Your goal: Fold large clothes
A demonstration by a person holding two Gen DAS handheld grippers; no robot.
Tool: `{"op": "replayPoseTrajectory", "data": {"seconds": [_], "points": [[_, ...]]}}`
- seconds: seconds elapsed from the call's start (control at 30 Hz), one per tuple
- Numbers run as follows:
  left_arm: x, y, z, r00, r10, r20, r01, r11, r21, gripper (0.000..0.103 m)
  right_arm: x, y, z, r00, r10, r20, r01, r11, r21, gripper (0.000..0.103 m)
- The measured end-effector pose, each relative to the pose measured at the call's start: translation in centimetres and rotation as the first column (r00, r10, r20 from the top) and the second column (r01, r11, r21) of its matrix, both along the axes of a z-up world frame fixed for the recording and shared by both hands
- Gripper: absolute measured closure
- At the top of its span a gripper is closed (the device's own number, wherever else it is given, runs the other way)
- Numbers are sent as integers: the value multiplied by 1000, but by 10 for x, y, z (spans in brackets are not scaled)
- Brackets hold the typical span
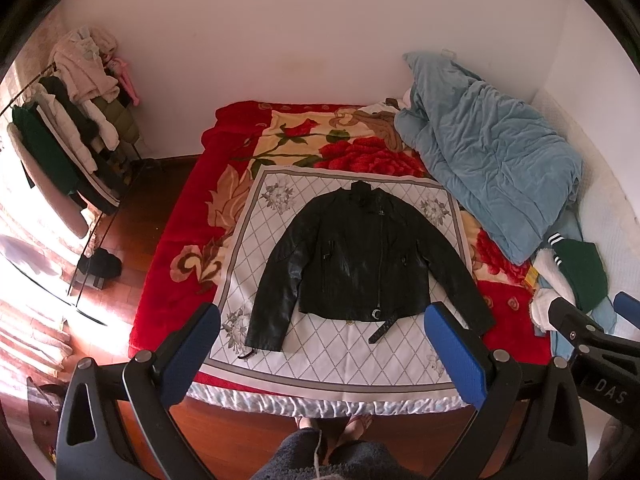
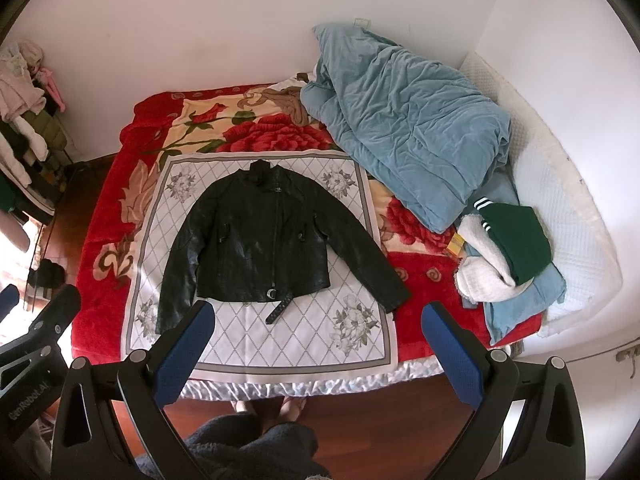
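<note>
A black leather jacket lies flat and face up on a white diamond-patterned cloth on the bed, sleeves spread, a belt strap trailing from its hem. It also shows in the right wrist view, on the same cloth. My left gripper is open and empty, held above the near edge of the bed. My right gripper is open and empty at about the same height. Neither touches the jacket.
A red floral blanket covers the bed. A crumpled blue duvet lies at the back right. A pile of folded clothes with a green garment sits at the right. A clothes rack stands at the left. Wooden floor and my feet are below.
</note>
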State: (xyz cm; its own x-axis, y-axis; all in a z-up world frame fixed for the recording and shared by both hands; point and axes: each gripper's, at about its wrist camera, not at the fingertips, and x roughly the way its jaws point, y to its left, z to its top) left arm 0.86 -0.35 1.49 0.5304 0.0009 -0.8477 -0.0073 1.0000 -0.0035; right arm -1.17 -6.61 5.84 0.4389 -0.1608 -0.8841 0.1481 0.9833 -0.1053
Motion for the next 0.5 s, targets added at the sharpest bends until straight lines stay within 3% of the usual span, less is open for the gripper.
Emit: {"op": "replayPoseTrajectory", "data": {"seconds": [0.5], "points": [[4,-2,6,1000,4,3,-4,1000,0,0,3,7,3,1000,1,1,-1,1000,4,0]]}}
